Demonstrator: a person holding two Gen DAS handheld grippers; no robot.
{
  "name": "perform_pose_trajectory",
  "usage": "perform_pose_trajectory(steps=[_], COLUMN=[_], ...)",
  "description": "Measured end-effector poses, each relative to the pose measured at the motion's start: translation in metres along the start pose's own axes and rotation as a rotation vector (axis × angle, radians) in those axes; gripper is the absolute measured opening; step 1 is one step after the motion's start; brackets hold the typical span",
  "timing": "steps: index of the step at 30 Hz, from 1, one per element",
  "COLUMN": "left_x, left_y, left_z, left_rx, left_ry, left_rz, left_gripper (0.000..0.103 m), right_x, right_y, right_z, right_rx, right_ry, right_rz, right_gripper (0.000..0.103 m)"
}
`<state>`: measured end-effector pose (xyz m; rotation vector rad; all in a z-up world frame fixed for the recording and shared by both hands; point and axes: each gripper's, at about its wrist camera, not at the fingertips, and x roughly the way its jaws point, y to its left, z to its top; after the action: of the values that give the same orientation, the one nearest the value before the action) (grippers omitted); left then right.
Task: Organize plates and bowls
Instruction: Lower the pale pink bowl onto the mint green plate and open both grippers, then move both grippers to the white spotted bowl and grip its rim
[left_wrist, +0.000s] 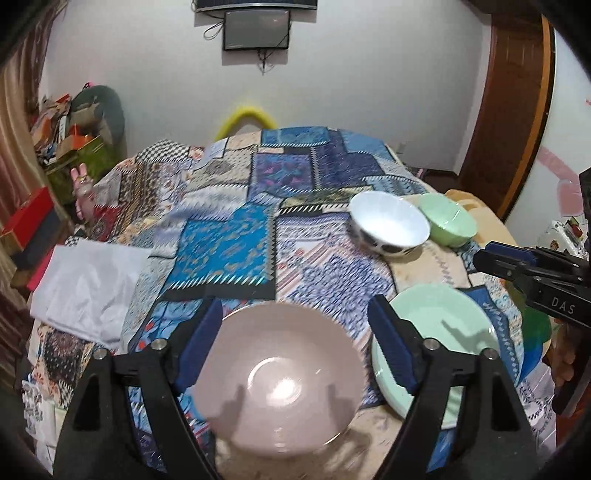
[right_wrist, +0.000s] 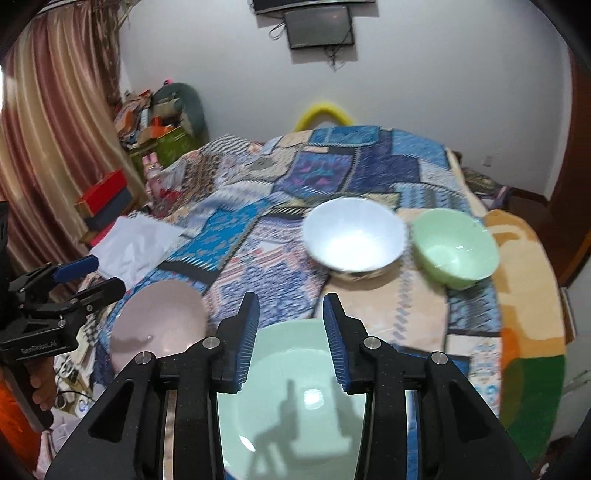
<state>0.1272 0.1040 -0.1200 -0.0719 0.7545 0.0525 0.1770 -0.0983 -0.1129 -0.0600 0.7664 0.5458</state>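
Both claws hang above the patchwork-quilted bed, nothing gripped. Left claw stands wide, over the round pink plate at lower centre of its view, fingers clear of the rim. Right claw is narrow, part-open, over the pale green plate at lower centre of its view, pads not touching it.

Count: 2 plates (pink, green) side by side in the near foreground, close but apart; 2 bowls in the upper right, a white bowl with dark spots outside just beside a pale green bowl.

Likely step in hand: plates set down, bowls next. To do it well, I'd lift the claws clear of the plate rims first, take one bowl by the rim wall with the pads straddling it, then nest it into the other. The bed is soft, so bowls may tip; lower slowly
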Motion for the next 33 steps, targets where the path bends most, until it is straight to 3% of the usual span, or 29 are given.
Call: perform_pose_trajectory(steps=[7, 16, 25, 31, 33], left_x=[0.025, 0.082, 0.140, 0.176, 0.187], left_y=[-0.027, -0.053, -0.064, -0.070, -0.072], left_z=[0.029, 0.059, 0.078, 0.084, 0.086], left_rx=[0.014, 0.019, 0.019, 0.042, 0.047], left_ry=[-0.003, 0.059, 0.127, 0.159, 0.169], left_rz=[-0.026, -0.058, -0.082, -0.084, -0.094], left_gripper=[0.087, 0.088, 0.088, 0.088, 0.085], right_x=[-0.006, 0.011, 0.042, 0.066, 0.072], right_y=[-0.035, -0.067, -0.083, -0.099, -0.102], right_z=[0.009, 0.018, 0.027, 0.035, 0.036], right_rx=[0.055, 0.088, 0.073, 0.136, 0.149], right_ry=[-0.028, -0.010, 0.030, 0.044, 0.047], right_rz=[-0.044, -0.108, -0.143, -0.128, -0.112], right_gripper=[0.050, 0.085, 0.091, 0.091, 0.085])
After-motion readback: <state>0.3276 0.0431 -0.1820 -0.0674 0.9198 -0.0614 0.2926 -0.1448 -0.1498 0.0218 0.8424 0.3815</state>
